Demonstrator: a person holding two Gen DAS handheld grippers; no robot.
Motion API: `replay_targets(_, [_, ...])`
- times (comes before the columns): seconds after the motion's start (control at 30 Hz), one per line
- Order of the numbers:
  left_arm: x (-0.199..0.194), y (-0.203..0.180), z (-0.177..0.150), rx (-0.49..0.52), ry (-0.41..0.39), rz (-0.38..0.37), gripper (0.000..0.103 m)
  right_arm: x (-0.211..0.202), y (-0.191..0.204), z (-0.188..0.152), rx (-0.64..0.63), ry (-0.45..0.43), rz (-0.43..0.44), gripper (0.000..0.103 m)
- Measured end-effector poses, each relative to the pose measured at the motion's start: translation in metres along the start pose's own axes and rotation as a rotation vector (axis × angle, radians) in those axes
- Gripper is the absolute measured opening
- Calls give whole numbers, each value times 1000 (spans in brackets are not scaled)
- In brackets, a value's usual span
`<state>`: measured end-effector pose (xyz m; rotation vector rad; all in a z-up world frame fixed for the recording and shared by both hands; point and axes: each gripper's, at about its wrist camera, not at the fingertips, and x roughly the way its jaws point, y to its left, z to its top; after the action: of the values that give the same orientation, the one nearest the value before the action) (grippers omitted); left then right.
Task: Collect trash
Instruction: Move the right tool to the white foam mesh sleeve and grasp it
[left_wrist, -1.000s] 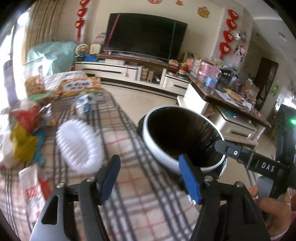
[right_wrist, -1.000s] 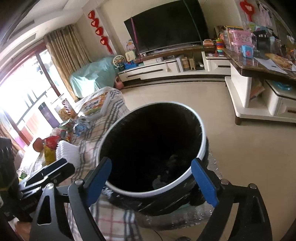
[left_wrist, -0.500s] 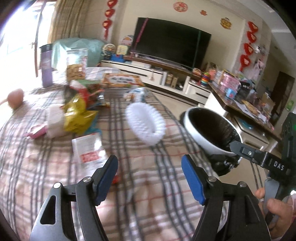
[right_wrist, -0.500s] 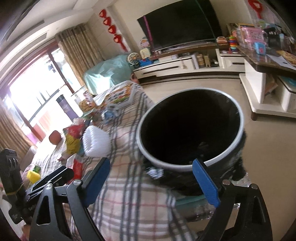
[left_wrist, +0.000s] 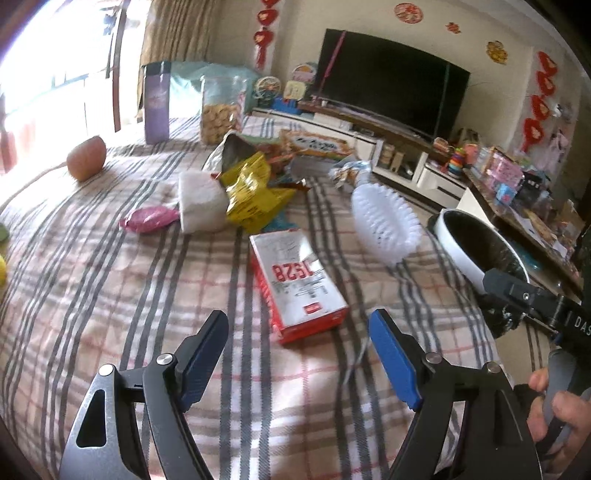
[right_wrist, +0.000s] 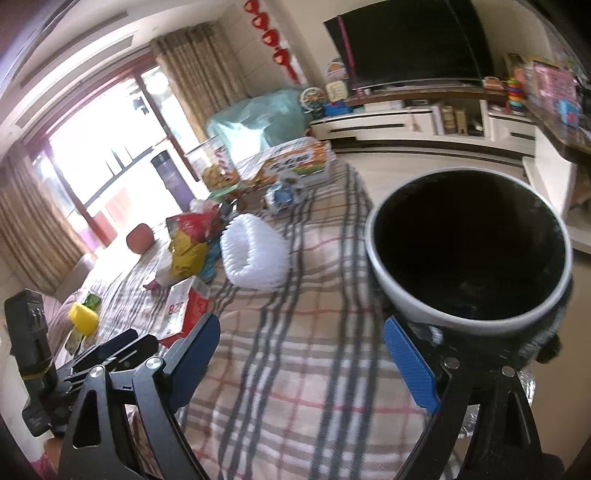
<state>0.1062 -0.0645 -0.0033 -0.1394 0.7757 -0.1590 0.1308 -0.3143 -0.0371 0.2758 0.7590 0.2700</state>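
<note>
Just ahead of our left gripper (left_wrist: 297, 334), jaws just widened and empty, lies a red-white carton (left_wrist: 295, 280) on the plaid cloth (left_wrist: 110, 280). Right gripper (right_wrist: 301, 341) spread, empty; trash bin (right_wrist: 469, 247) beyond its right jaw.

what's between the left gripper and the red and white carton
Nothing but bare plaid cloth: in the left wrist view the open left gripper points at the carton with no object between.

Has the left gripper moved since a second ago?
Yes. The left gripper swung away from the trash bin, now at the view's right edge, toward the red-and-white carton on the plaid cloth. Its jaws have been opening, empty.
</note>
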Motion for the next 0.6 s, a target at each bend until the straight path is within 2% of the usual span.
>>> replay_targets(0.23, [5,-8,12,-18,24,18,79,22,16,10,-57,31,32,92])
replay_targets(0.6, [41,-6,36,-40,60,55,79,75,30,28,-90,91,63,90])
